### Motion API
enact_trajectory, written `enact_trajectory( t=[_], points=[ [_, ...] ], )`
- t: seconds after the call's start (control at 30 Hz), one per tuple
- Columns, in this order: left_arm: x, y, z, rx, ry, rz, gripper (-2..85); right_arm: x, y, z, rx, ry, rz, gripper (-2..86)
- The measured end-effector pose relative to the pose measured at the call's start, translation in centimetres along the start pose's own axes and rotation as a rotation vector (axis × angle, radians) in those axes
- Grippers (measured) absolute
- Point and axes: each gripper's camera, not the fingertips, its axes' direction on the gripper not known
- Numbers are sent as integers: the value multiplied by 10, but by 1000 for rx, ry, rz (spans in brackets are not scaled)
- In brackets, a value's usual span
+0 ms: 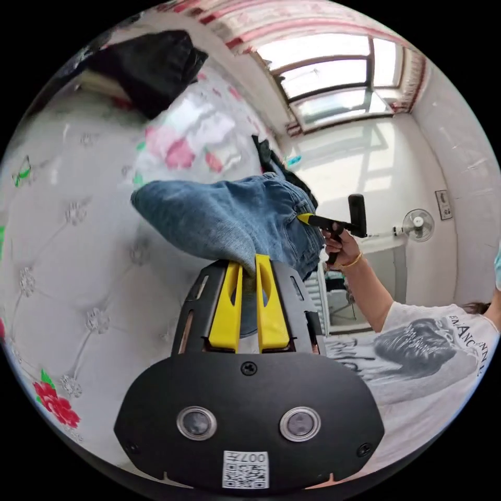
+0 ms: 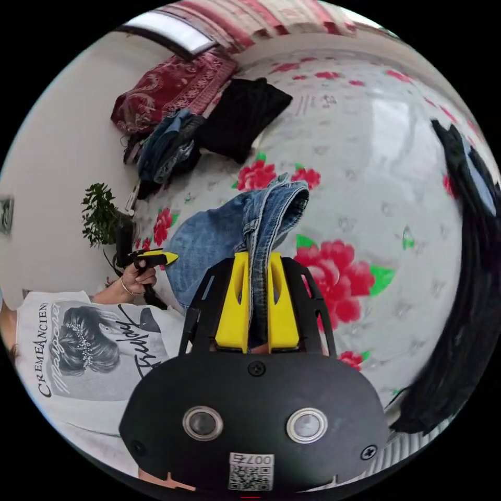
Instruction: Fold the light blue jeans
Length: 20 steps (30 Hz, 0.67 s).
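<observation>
Left gripper (image 1: pixel 249 267): yellow jaws clenched on a fold of the light blue denim jeans (image 1: pixel 224 216).
Right gripper (image 2: pixel 257 263): jaws clamped on the jeans' seamed edge.
Jeans: held up between both grippers, above the white quilted bedcover with red flowers (image 2: pixel 365 172).
Far: black garment (image 2: pixel 242 117), fan (image 1: pixel 418 223).

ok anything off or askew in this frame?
Nothing damaged or spilled. The light blue jeans hang bunched between the left gripper and right gripper, both clamped on denim. Other clothes lie heaped unfolded on the floral bed.
</observation>
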Motion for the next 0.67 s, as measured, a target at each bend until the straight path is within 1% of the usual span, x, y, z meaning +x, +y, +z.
enact_trajectory(
  t=[0.03, 0.07, 0.13, 0.17, 0.2, 0.23, 0.27, 0.3, 0.33, 0.37, 0.4, 0.43, 0.47, 0.5, 0.53, 0.57, 0.63, 0.67],
  points=[
    [11, -18, -12, 89, -8, 32, 44, -20, -43, -20, 19, 54, -96, 50],
    [16, -28, -17, 134, -19, 48, 44, -31, -64, -30, 30, 82, -144, 51],
    [30, -73, -37, 308, -104, 120, 44, -73, -152, -59, 98, 176, -291, 56],
    [31, -84, -40, 351, -131, 136, 44, -82, -173, -64, 121, 195, -305, 58],
    [28, -106, -43, 417, -194, 143, 46, -95, -216, -69, 171, 226, -303, 63],
    [19, -128, -43, 440, -258, 121, 51, -104, -254, -71, 223, 265, -284, 67],
    [14, -138, -42, 440, -297, 103, 54, -107, -269, -71, 261, 288, -266, 69],
    [3, -151, -40, 437, -413, 60, 60, -107, -290, -65, 324, 319, -210, 72],
    [-6, -157, -34, 425, -556, 34, 64, -104, -301, -53, 354, 290, -163, 75],
    [-11, -157, -30, 407, -617, 31, 66, -101, -302, -44, 359, 254, -150, 77],
    [-22, -153, -20, 351, -703, 25, 70, -93, -295, -21, 361, 166, -133, 80],
    [-35, -142, -8, 286, -748, 21, 75, -80, -280, 11, 333, 71, -114, 82],
    [-41, -135, -2, 249, -759, 21, 78, -72, -269, 29, 308, 28, -103, 84],
    [-53, -119, 13, 157, -772, 19, 82, -53, -242, 69, 245, -34, -77, 86],
    [-63, -101, 29, 55, -789, 14, 85, -31, -206, 108, 170, -47, -32, 87],
    [-66, -91, 36, 9, -802, 13, 86, -20, -186, 126, 131, -36, -8, 87],
    [-66, -57, 60, -151, -862, 44, 84, 27, -92, 172, 17, 72, 117, 88],
    [-64, -50, 65, -184, -876, 57, 83, 39, -68, 176, -2, 101, 157, 88]
  ],
)
